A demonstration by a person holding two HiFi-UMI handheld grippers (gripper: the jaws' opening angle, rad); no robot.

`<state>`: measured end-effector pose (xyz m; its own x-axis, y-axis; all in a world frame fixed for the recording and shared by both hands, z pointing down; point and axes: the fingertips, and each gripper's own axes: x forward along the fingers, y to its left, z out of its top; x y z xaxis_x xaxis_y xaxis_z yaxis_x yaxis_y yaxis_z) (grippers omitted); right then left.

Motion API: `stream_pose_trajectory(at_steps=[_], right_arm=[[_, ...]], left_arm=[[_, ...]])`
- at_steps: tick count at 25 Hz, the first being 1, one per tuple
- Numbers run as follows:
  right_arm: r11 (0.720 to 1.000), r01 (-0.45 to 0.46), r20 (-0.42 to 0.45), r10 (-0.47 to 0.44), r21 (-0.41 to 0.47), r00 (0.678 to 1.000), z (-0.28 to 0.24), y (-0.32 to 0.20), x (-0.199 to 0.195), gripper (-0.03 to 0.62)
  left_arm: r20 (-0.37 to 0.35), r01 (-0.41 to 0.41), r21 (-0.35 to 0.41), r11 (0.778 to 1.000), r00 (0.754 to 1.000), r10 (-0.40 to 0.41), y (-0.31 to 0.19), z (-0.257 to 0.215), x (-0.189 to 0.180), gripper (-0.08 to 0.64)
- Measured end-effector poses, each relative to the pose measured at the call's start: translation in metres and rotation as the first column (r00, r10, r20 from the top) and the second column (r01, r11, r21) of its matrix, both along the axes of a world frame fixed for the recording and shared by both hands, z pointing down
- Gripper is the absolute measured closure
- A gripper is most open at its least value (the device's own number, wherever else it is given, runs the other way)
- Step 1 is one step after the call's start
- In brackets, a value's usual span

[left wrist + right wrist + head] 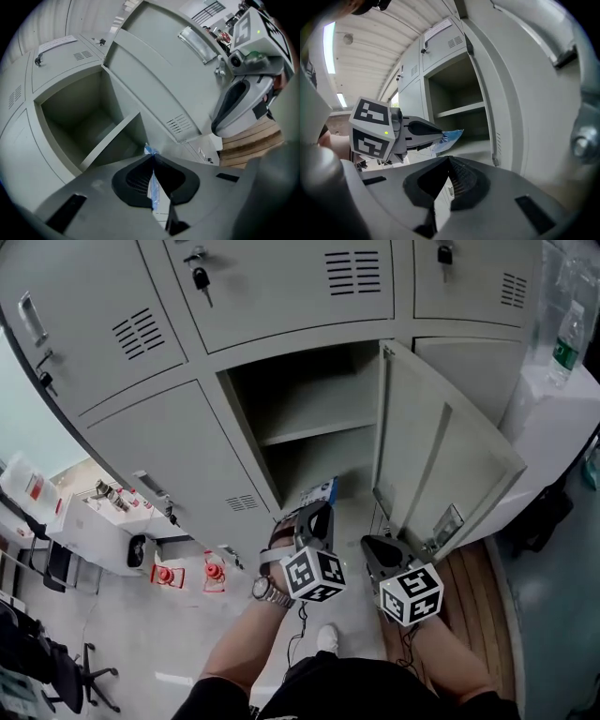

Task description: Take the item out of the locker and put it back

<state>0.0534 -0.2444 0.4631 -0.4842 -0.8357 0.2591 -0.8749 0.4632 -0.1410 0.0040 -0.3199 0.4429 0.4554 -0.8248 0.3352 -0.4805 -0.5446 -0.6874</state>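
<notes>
The locker's middle compartment (309, 418) stands open, with its door (431, 456) swung out to the right. A shelf (319, 435) crosses the compartment, and nothing shows on it. My left gripper (317, 512) is shut on a thin blue and white packet (322, 491) just in front of the opening. The left gripper view shows the packet (153, 185) edge-on between the pads. In the right gripper view the packet (449, 138) sticks out past the left gripper (435, 132). My right gripper (375, 545) is beside the left one, near the door's lower edge. Its jaws (449, 161) are shut with nothing between them.
Closed locker doors surround the opening, and a key (201, 279) hangs in the one above. At the right a white cabinet carries a bottle (565, 338). A wooden floor panel (469, 587) lies under the door. Red items (167, 575) and a chair (66, 662) stand at the left.
</notes>
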Motion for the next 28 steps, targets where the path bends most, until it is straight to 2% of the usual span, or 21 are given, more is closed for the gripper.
stream_pose_trajectory(at_steps=[12,28], right_arm=[[0.994,-0.111,-0.012,0.111,-0.023,0.994,0.008,-0.036,-0.001,0.54],[0.974,-0.223,-0.026,0.222,-0.05,0.975,0.019,-0.05,0.006,0.54]], left_arm=[[0.037,-0.095,-0.019,0.995,0.995,0.096,-0.068,0.024,0.017,0.537],[0.062,-0.151,-0.077,0.986,0.986,0.156,-0.123,0.054,0.036,0.537]])
